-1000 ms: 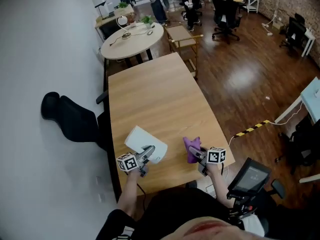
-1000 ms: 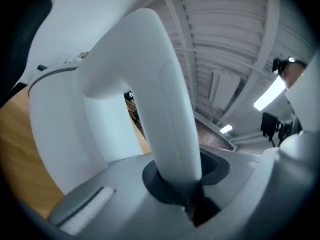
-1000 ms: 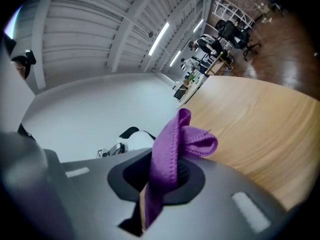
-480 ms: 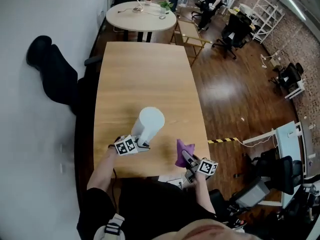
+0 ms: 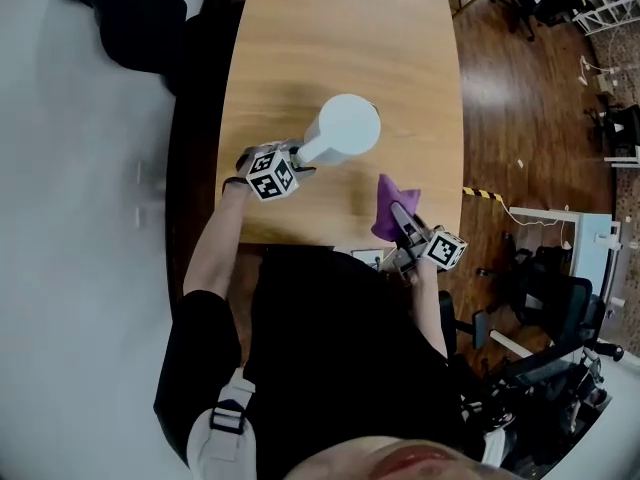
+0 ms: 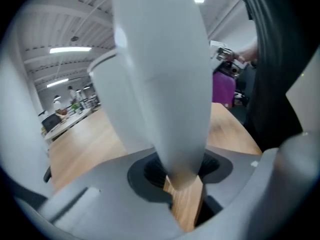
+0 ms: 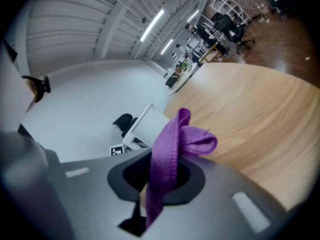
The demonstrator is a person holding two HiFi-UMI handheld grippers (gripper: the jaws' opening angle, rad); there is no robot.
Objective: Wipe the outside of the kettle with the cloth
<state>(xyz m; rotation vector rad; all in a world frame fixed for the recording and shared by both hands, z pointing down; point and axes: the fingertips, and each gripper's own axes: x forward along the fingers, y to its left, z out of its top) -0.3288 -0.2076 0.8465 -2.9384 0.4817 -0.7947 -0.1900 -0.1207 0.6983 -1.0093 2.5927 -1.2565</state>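
On the left, my left gripper [image 5: 297,157] has the handle of the white kettle [image 5: 345,128] between its jaws. They have just been opening a little, but the handle fills the gap and both jaws seem to press on it. The kettle stands upright on the table [image 5: 300,28], its long axis vertical. To the right and nearer, apart from the kettle, the purple cloth [image 5: 384,214] is pinched in my right gripper [image 5: 404,224], which is the one nearer to the kettle's free right wall. I judge that the cloth must go left and far to reach it. A second ago the kettle was tilted in the left gripper; the cloth was pinched as now.
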